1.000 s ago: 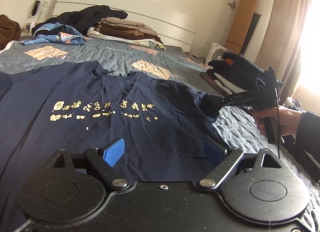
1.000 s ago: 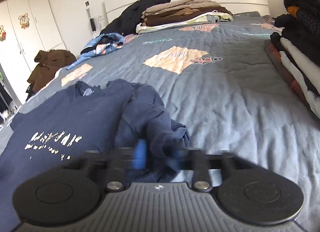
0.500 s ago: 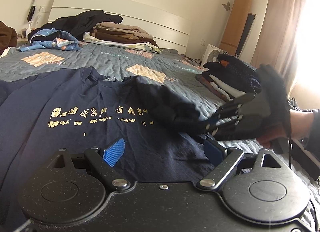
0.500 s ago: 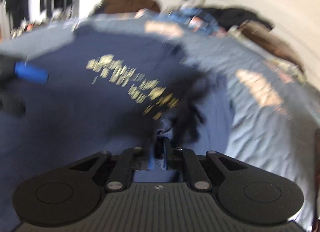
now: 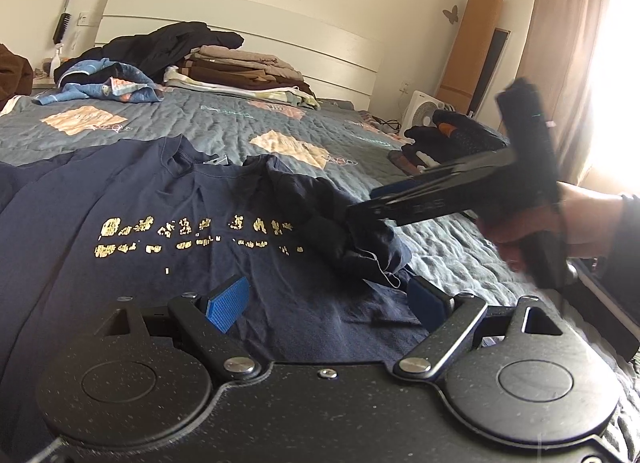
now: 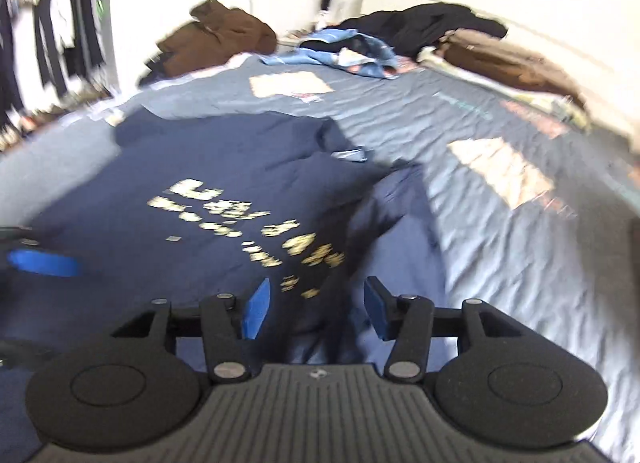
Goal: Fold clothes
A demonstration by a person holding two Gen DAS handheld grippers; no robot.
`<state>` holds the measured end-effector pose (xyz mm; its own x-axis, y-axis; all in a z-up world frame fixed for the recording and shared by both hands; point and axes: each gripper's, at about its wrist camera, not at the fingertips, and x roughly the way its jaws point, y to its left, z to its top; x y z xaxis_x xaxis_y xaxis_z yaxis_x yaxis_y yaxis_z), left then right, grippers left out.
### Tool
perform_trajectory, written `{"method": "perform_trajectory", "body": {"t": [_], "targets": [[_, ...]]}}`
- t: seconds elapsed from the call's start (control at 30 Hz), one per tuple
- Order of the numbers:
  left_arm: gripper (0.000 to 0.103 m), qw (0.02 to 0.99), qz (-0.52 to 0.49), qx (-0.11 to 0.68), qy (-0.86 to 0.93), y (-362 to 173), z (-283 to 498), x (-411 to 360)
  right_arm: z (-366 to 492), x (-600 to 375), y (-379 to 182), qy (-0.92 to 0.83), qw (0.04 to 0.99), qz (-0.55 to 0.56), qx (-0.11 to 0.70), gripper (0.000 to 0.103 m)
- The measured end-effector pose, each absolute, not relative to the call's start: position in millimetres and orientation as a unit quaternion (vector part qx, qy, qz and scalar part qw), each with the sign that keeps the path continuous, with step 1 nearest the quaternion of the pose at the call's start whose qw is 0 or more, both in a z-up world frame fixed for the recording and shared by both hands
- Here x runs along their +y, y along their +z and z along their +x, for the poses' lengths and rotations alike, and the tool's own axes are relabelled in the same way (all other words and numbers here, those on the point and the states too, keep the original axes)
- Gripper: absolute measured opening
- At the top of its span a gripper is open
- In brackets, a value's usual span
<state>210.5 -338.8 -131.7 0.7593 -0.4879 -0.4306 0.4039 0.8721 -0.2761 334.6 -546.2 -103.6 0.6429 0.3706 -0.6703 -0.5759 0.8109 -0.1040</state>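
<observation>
Quilted bed (image 5: 448,223) carries a navy T-shirt (image 5: 160,263) spread flat, ahead of both sets of jaws. Its sleeve (image 5: 340,231) lies bunched over the chest. Left gripper (image 5: 326,303): jaws apart, empty. Right gripper (image 6: 316,309): jaws apart, straddling the sleeve fold.

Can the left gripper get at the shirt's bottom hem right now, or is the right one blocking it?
Probably yes. The left gripper is open just above the navy shirt, with bare cloth between its pads. The right gripper sits farther up, by the folded-in sleeve, off that path.
</observation>
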Motion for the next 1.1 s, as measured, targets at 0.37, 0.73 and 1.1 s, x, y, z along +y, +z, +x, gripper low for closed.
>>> {"method": "perform_trajectory", "body": {"t": [0.37, 0.73, 1.1], "targets": [[0.085, 0.935, -0.090, 0.254, -0.232, -132.3, 211.7, -334.8, 344.1, -547.6, -131.6, 0.167, 0.889, -0.270, 0.330, 0.020], [0.080, 0.940, 0.050, 0.226, -0.251, -130.8, 216.0, -358.5, 280.8, -608.3, -113.7, 0.211, 0.922, 0.124, 0.299, 0.018], [0.044, 0.908, 0.231, 0.200, -0.288, -160.3, 220.3, -436.1, 206.8, -647.7, -137.7, 0.113, 0.936, 0.229, 0.243, 0.029]]}}
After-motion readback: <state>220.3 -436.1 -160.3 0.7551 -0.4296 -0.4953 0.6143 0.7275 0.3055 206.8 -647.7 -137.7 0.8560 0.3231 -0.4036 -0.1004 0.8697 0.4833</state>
